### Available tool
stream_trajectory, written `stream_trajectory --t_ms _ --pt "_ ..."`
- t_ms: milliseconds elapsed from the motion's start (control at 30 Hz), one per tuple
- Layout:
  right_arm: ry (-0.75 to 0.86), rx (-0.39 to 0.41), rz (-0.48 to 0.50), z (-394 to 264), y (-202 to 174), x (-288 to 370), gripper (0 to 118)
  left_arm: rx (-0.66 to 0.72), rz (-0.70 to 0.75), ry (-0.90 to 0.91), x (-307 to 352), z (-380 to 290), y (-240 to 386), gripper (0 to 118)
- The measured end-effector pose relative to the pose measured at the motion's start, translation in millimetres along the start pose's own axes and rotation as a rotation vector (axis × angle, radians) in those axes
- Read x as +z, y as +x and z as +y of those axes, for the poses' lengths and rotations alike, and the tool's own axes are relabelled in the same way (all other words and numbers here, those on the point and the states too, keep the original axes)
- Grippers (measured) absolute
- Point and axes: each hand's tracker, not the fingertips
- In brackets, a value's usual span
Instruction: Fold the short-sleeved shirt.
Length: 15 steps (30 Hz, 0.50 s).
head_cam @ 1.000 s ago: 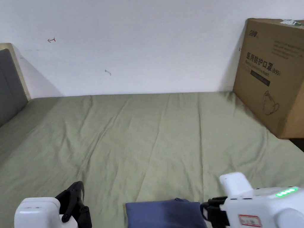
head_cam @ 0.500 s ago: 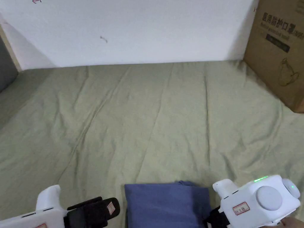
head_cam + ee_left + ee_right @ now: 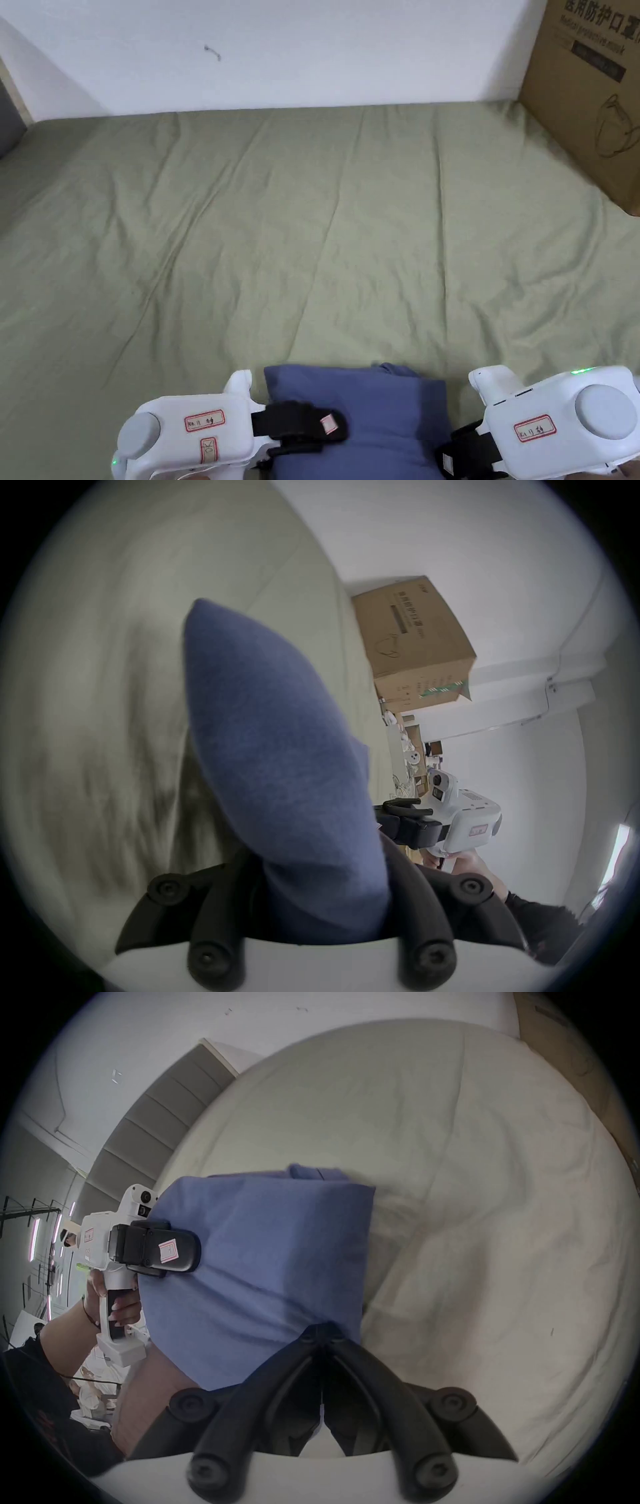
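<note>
The blue short-sleeved shirt [image 3: 381, 406] is a folded rectangle at the near edge of the green bed sheet [image 3: 312, 219]. My left gripper [image 3: 331, 431] is turned sideways at its left edge, one jaw on top of the cloth and one beneath, shut on it. In the left gripper view the shirt [image 3: 277, 757] fills the space between the spread jaws. My right gripper [image 3: 322, 1326] is shut on the shirt's near right edge [image 3: 263, 1255]. Creases run across the cloth between the two grips, and a shadow lies under its right side.
A large cardboard box [image 3: 594, 94] stands on the bed at the far right against the white wall. A grey padded headboard [image 3: 145, 1123] closes the left end. The wrinkled sheet stretches out beyond the shirt.
The head camera has tilted down. My left gripper has come in from the left, turned sideways and closed on the shirt's left edge. The right gripper stays at the right edge.
</note>
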Motion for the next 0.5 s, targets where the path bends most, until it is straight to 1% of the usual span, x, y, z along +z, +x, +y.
stream_trajectory --t_ms 33,67,100,167,200,267,333,367,433,500 --pt "0.020 0.009 0.015 -2 -7 7 0 -0.038 0.013 0.017 13 6 6 21" --pt "0.054 0.024 0.012 -5 -15 14 0 -0.054 0.023 0.018 21 -1 31 21" --pt "0.091 0.040 -0.007 -8 -24 22 0 -0.058 0.035 0.013 35 4 38 21" --pt "0.141 0.074 -0.024 -13 -44 38 0 -0.119 0.134 0.007 70 19 47 21" --pt "0.164 0.091 -0.032 -16 -52 45 0 -0.148 0.183 -0.006 92 41 33 21" --pt "0.212 0.124 -0.064 -23 -74 62 0 -0.208 0.332 -0.054 136 65 31 21" --pt "0.246 0.143 -0.057 -31 -87 72 0 -0.257 0.494 -0.094 172 78 32 21" --pt "0.255 0.148 -0.053 -34 -95 76 0 -0.256 0.580 -0.110 191 86 27 21" --pt "0.251 0.133 -0.057 -38 -102 76 0 -0.250 0.740 -0.115 226 102 13 21" --pt "0.243 0.128 -0.091 -41 -107 72 0 -0.241 0.884 -0.100 255 113 -5 21"
